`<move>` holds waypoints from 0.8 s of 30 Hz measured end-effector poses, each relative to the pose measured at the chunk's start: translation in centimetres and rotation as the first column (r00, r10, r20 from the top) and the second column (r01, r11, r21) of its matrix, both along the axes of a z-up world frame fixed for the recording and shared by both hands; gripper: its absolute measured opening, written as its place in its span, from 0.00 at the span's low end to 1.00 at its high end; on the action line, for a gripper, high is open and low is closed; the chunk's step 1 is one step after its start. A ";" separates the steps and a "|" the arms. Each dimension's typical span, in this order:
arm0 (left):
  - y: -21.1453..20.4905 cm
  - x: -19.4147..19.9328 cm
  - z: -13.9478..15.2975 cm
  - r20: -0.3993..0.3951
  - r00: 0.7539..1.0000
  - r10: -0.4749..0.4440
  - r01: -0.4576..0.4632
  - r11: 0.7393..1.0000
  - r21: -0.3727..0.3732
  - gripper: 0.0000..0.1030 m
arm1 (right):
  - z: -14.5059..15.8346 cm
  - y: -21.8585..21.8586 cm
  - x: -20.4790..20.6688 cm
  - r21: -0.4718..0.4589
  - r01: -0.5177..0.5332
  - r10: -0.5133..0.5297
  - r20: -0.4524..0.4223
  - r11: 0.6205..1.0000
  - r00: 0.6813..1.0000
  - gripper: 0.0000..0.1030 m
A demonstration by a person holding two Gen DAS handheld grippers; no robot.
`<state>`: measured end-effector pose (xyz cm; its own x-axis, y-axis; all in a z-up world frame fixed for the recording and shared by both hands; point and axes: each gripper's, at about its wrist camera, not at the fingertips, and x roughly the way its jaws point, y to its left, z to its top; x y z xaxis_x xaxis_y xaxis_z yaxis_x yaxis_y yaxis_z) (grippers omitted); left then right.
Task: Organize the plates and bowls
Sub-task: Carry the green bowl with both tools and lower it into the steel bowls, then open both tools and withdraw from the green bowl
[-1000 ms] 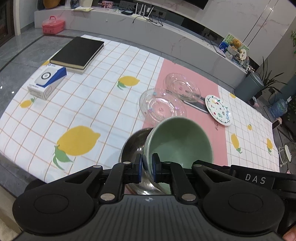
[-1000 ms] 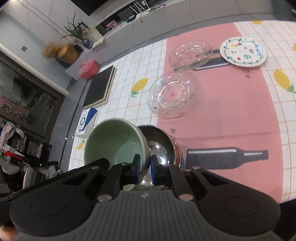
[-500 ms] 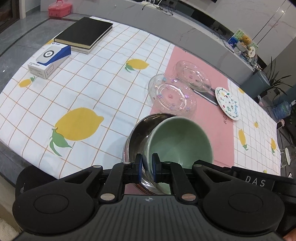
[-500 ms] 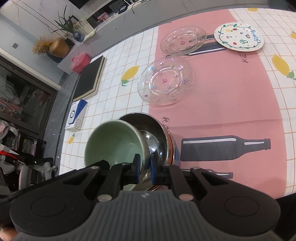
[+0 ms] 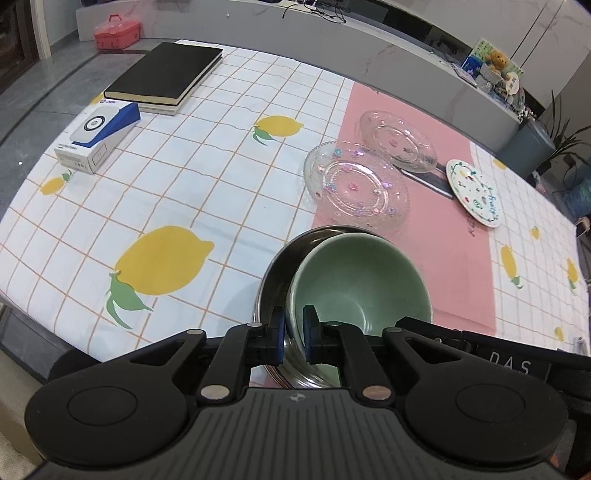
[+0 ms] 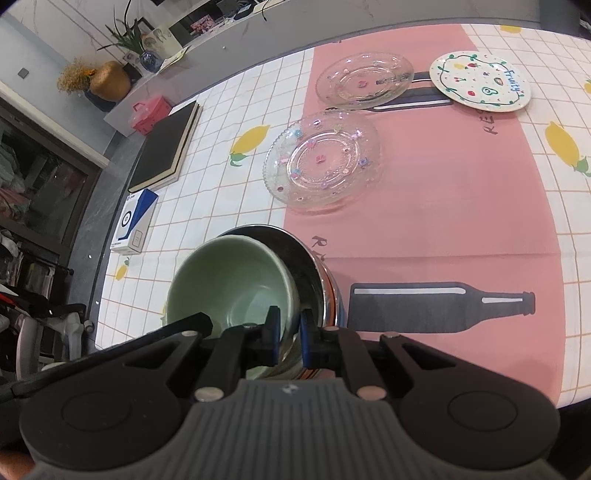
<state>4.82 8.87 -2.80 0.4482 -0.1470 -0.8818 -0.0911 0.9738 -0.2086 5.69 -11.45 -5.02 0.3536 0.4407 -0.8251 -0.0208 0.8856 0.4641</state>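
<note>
A pale green bowl [image 5: 360,280] [image 6: 229,280] is gripped by both grippers. My left gripper [image 5: 293,328] is shut on its near left rim. My right gripper [image 6: 288,332] is shut on its near right rim. The green bowl sits tilted inside a steel bowl [image 5: 279,273] [image 6: 312,273] near the table's front edge. Beyond lie a large clear glass plate [image 5: 356,186] [image 6: 323,162], a smaller clear glass plate [image 5: 399,142] [image 6: 365,81] and a white plate with fruit drawings [image 5: 472,192] [image 6: 480,86].
A black book [image 5: 162,74] and a blue and white box [image 5: 96,136] lie at the far left on the lemon-print tablecloth [image 5: 166,206]. A pink strip with a printed bottle [image 6: 439,308] runs down the cloth. A grey bench with a red case [image 5: 116,33] stands beyond the table.
Both grippers have come down with the green bowl, which was above the steel bowl and now sits inside it. Both stayed shut on its rim.
</note>
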 end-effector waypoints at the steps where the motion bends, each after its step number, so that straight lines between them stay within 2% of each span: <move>1: 0.0 0.1 -0.1 -0.003 1.000 0.000 0.000 1.000 0.006 0.10 | -0.1 0.1 0.1 -0.005 -0.003 0.003 -0.002 1.000 1.000 0.09; 13: -0.7 0.7 -0.5 -0.007 1.000 -0.010 0.011 0.997 0.072 0.11 | -0.8 0.5 0.6 -0.029 -0.016 0.016 0.002 0.999 1.000 0.08; 24: -0.7 1.1 0.2 0.012 1.000 -0.023 0.021 0.996 0.085 0.11 | 0.6 0.3 0.7 -0.049 -0.022 0.025 0.052 0.999 0.998 0.17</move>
<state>5.94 8.20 -2.63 0.4573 -0.0815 -0.8856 -0.0672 0.9898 -0.1258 6.36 -11.14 -4.44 0.3871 0.4090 -0.8263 -0.0649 0.9061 0.4181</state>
